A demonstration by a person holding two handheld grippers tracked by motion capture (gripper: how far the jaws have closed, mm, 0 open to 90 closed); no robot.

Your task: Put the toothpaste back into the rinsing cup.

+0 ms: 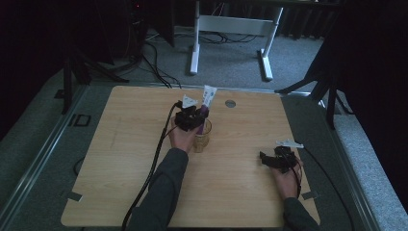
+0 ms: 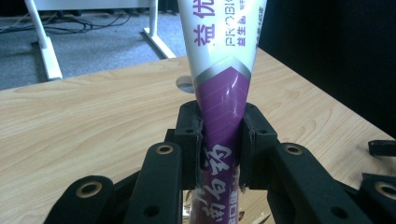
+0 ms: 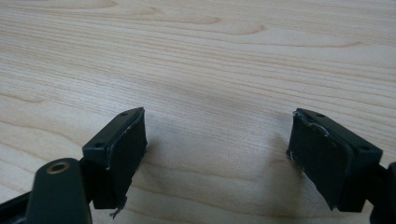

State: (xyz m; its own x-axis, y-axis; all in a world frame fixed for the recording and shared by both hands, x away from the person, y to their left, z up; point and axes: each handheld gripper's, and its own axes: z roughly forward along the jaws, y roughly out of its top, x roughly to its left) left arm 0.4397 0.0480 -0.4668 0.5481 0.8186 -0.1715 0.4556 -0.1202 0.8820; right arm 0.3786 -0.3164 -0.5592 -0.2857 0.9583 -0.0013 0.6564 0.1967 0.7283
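A purple and white toothpaste tube (image 2: 223, 93) stands upright between the pads of my left gripper (image 2: 222, 140), which is shut on its purple lower half. In the high view the left gripper (image 1: 191, 118) holds the tube (image 1: 207, 98) over a clear amber glass (image 1: 202, 137) near the table's middle; the tube's lower end reaches into the glass. My right gripper (image 1: 275, 160) rests low at the table's right side. Its jaws stand wide apart in the right gripper view (image 3: 217, 149), with bare wood between them.
The wooden table (image 1: 120, 159) has a small round grommet (image 1: 230, 103) near its far edge. White desk legs (image 1: 195, 48) and cables lie on the grey carpet beyond. Dark stands flank the table at both far corners.
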